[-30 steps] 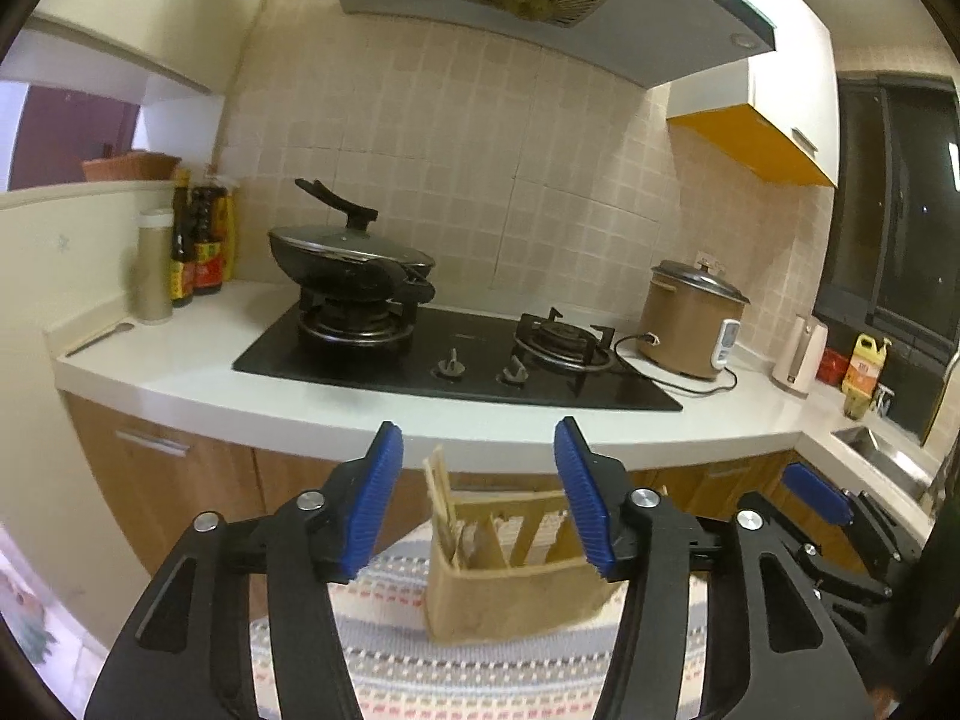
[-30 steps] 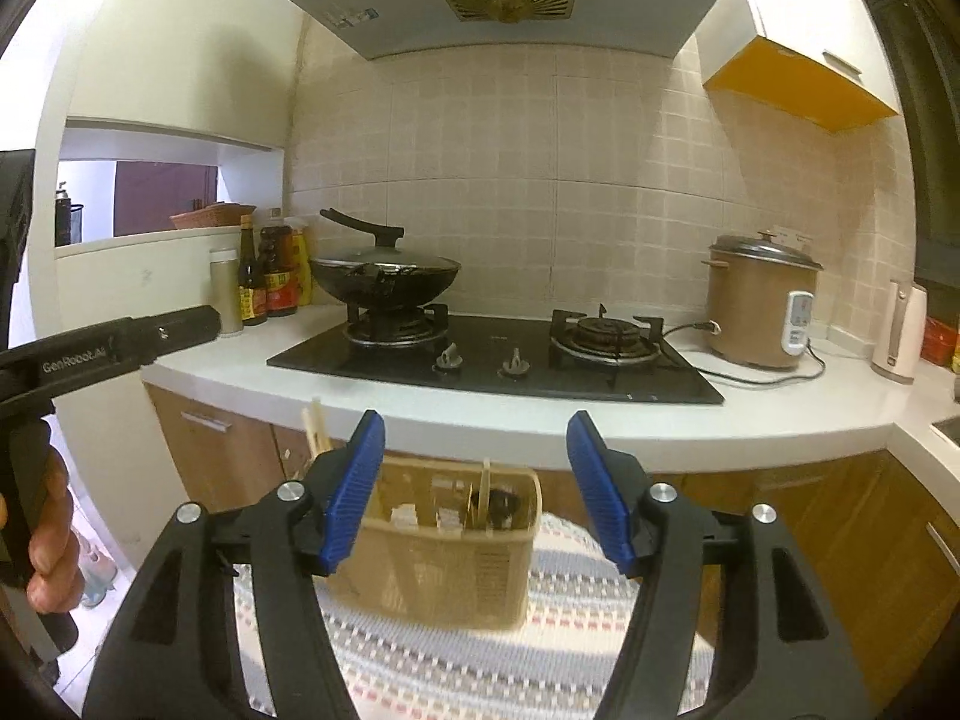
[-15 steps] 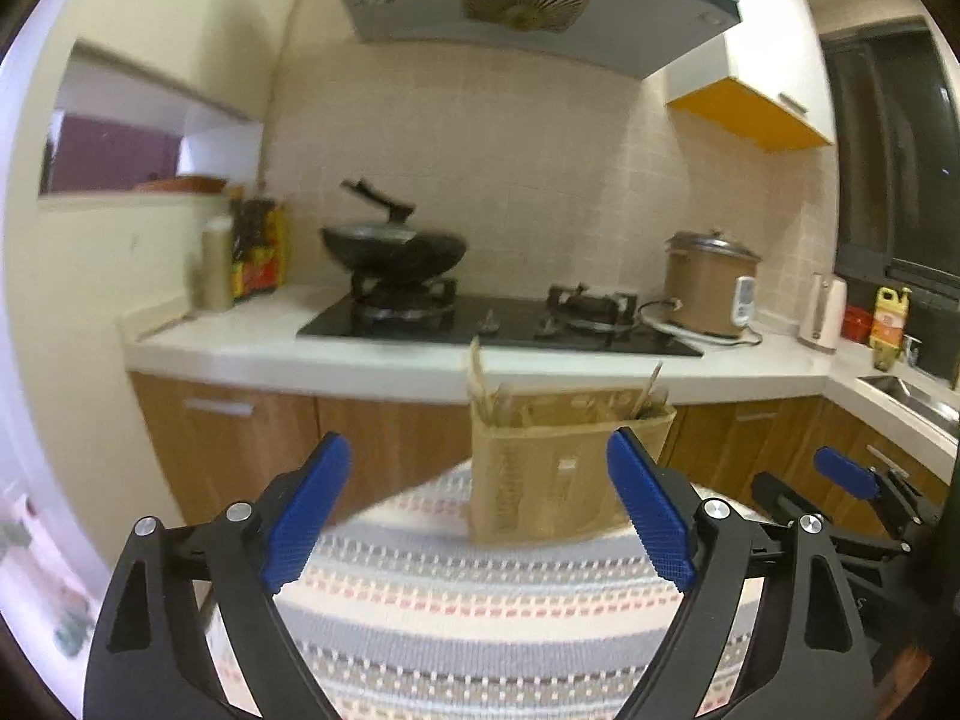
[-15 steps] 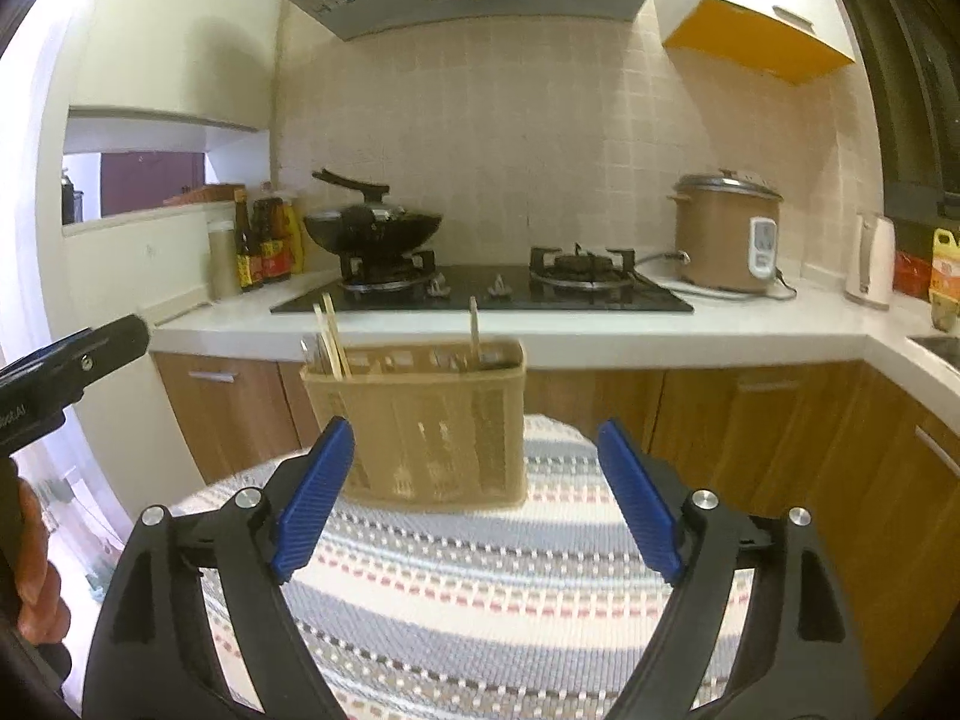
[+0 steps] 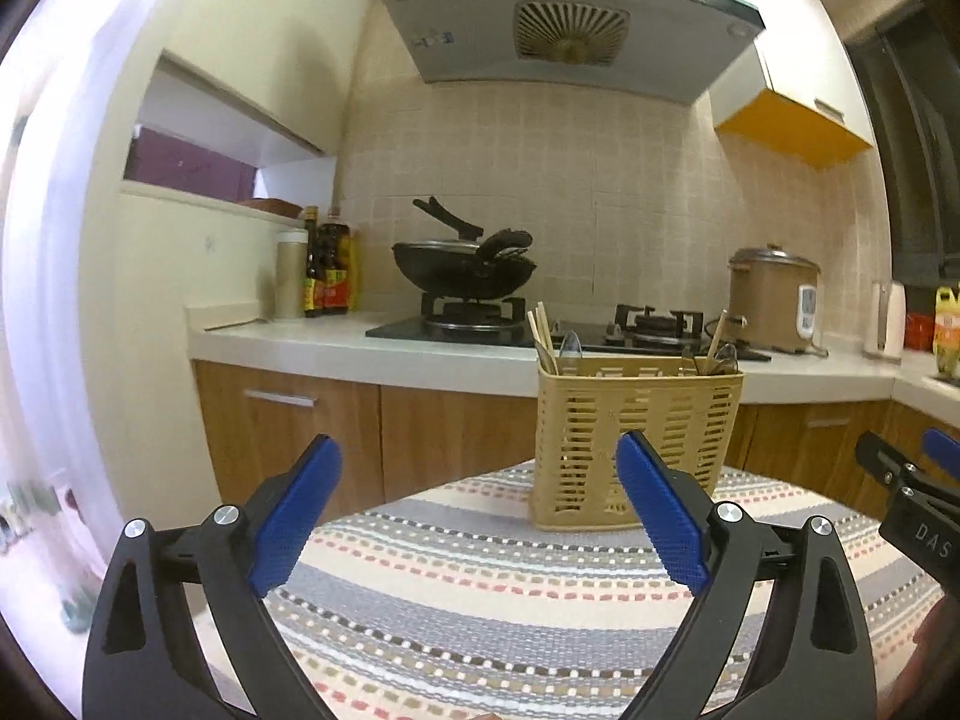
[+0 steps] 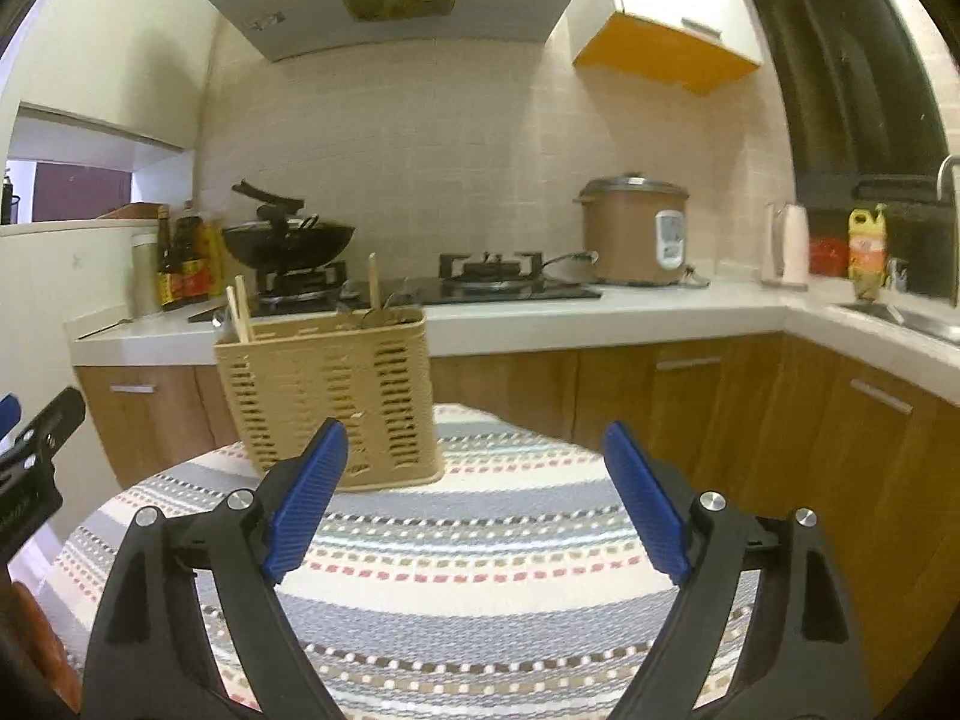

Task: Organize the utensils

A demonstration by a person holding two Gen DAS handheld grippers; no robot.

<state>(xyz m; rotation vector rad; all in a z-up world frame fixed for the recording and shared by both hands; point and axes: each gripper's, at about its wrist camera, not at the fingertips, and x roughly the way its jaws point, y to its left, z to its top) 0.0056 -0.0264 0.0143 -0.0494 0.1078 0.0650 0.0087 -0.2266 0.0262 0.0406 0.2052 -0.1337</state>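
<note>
Both grippers — left gripper (image 5: 477, 507) and right gripper (image 6: 474, 495) — hover with jaws spread and nothing held, near a slotted utensil basket (image 5: 636, 444) standing on the striped tablecloth (image 5: 510, 600); any pick of its chopsticks (image 5: 543, 333) likely needs a slow, straight-down approach.

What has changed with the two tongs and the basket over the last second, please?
Both tongs, left and right, have drawn back from the basket and lower, so more striped cloth shows, and their jaws have spread wider. Nothing was gripped or released. The basket stays upright on the cloth, chopsticks still inside.
</note>
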